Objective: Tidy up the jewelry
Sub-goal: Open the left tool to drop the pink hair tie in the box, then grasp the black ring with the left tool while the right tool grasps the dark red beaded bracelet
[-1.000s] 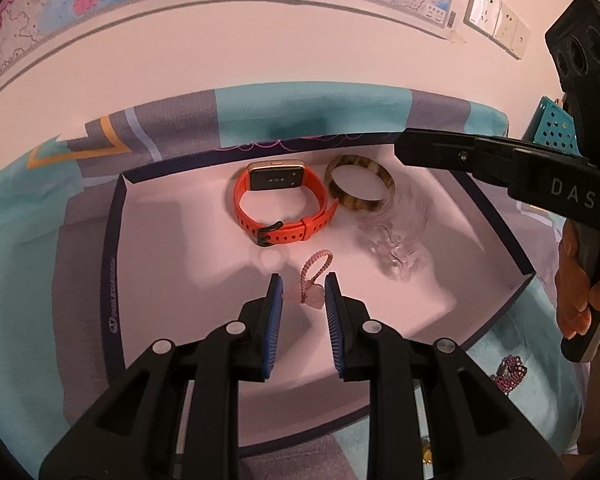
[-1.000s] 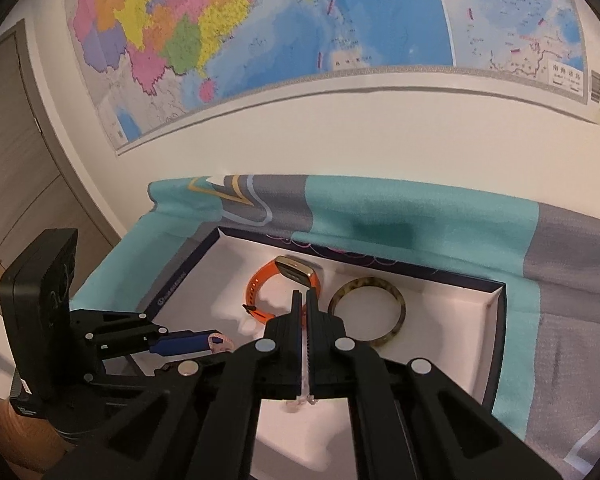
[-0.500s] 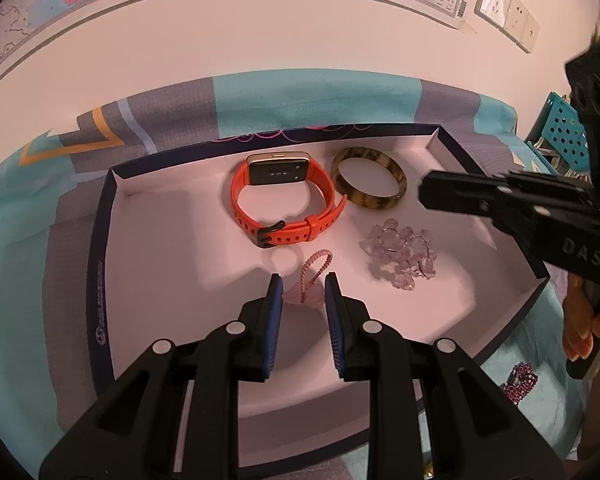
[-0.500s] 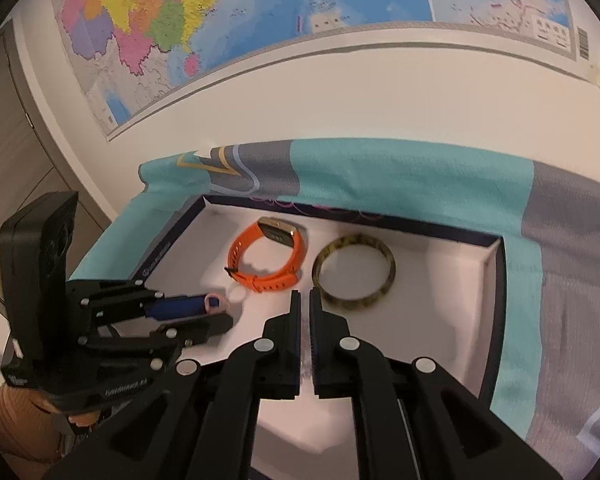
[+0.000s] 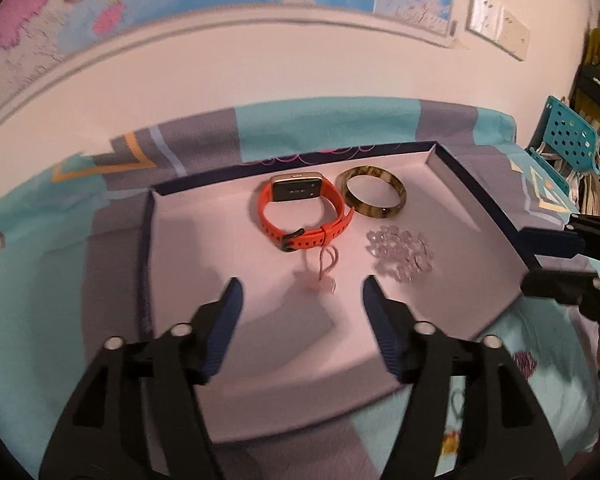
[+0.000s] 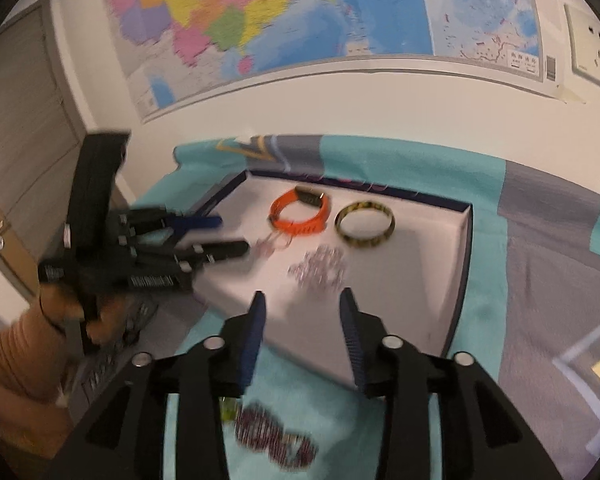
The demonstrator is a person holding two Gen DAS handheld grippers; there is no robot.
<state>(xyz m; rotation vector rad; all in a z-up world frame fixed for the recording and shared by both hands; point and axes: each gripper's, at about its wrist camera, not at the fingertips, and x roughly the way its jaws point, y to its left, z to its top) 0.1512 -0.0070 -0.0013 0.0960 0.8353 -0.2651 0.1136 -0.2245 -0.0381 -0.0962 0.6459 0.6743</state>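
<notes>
A white tray with a dark blue rim [image 5: 480, 196] [image 6: 466, 240] lies on a teal and grey cloth. In it are an orange watch [image 5: 300, 216] [image 6: 300, 214], a tortoiseshell bangle [image 5: 372, 196] [image 6: 364, 224], a clear bead bracelet [image 5: 400, 254] [image 6: 320, 270] and a small pink charm on a loop [image 5: 322, 274] [image 6: 272, 246]. My left gripper [image 5: 302, 308] is open and empty, just short of the pink charm. My right gripper [image 6: 302, 328] is open and empty, above the tray's near edge. A dark pink beaded piece [image 6: 276, 436] [image 5: 524, 362] lies on the cloth outside the tray.
A wall with a map [image 6: 300, 12] stands behind the table. A teal perforated chair [image 5: 568, 140] stands at the right. A small yellow-green item [image 6: 228, 410] lies on the cloth by the pink beads. A door [image 6: 20, 128] is at the left.
Both grippers have opened; the left let go of the pink charm, which now lies in the tray. The right gripper has pulled back toward the tray's near edge.
</notes>
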